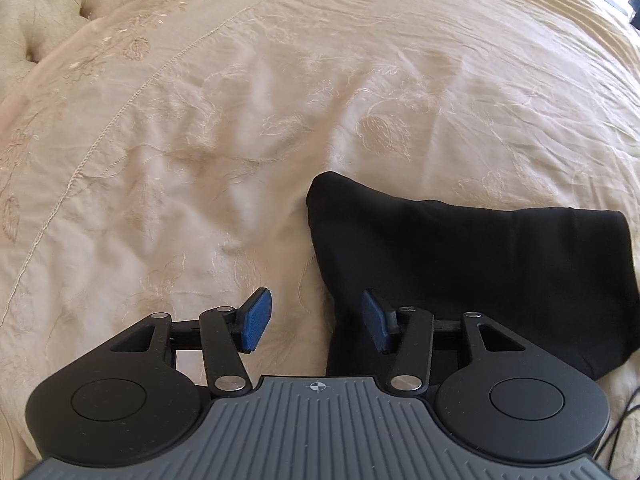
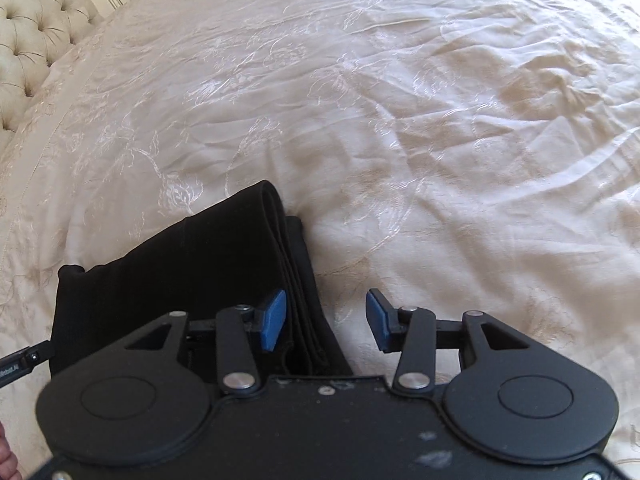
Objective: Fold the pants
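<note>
**Folded pants on the bed, both claws loose**

Left wrist view: the black pants (image 1: 480, 272) lie folded on the cream bedspread (image 1: 200, 140), wide bare cover to the left. The left gripper (image 1: 316, 324) tilts down over their left edge, jaws apart, gripping nothing.

Right wrist view: the pants (image 2: 192, 256) show stacked edges at right, open bedspread (image 2: 460, 140) beyond. The right gripper (image 2: 326, 322) angles down, jaws apart astride that edge, pads not pressing.

The black pants (image 1: 472, 264) (image 2: 192, 256) lay folded into a compact bundle on the bed, stacked edges showing along one side, perhaps four layers deep.
</note>
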The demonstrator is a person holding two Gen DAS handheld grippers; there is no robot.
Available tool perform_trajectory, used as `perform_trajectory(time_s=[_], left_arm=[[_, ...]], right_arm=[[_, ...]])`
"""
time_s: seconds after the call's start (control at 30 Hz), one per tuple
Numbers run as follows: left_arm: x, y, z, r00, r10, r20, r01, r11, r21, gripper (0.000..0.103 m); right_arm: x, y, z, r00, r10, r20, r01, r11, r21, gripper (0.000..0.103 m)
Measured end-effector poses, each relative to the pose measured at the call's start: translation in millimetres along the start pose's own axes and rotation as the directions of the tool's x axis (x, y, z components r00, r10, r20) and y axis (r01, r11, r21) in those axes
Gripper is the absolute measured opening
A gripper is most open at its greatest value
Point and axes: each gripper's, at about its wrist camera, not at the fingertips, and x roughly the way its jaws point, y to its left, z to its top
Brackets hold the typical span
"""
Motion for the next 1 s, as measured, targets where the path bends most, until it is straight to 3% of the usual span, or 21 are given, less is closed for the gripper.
perform_trajectory(time_s=[0.17,0.33,0.47,0.6,0.83,1.0], left_arm=[[-28.4,-8.9,-21.4,0.999,0.027,-0.044,-0.029,0.998,-0.053,0.049],[-63.8,-36.2,-45.1,0.994,0.105,-0.032,-0.106,0.994,-0.020,0.049],[-89.8,-51.2,-51.1,0.998,0.042,-0.040,-0.043,0.999,-0.029,0.049],[-118.7,-65.0,-57.4,1.000,-0.013,-0.011,0.012,0.998,-0.057,0.049],[-157.4,-89.5,-73.8,0.998,0.014,0.067,-0.013,1.000,-0.026,0.050],[-168.5,-96.4,-84.6,0.997,0.026,0.076,-0.025,0.999,-0.020,0.051]], right_arm=[[-35.3,-3.9,-12.6,0.999,-0.002,0.053,0.005,0.998,-0.065,0.047],[-83.7,12.2,-36.7,0.991,-0.058,0.121,0.084,0.971,-0.224,0.048],[-116.7,18.6,-56.8,0.990,0.027,0.138,0.012,0.962,-0.273,0.048],[-144.9,27.1,-76.0,0.983,-0.003,0.181,0.052,0.962,-0.269,0.049],[-176.6,19.0,-94.5,0.985,0.117,0.126,-0.079,0.960,-0.270,0.049],[-192.1,13.3,-104.5,0.979,0.134,0.152,-0.090,0.960,-0.264,0.049]])
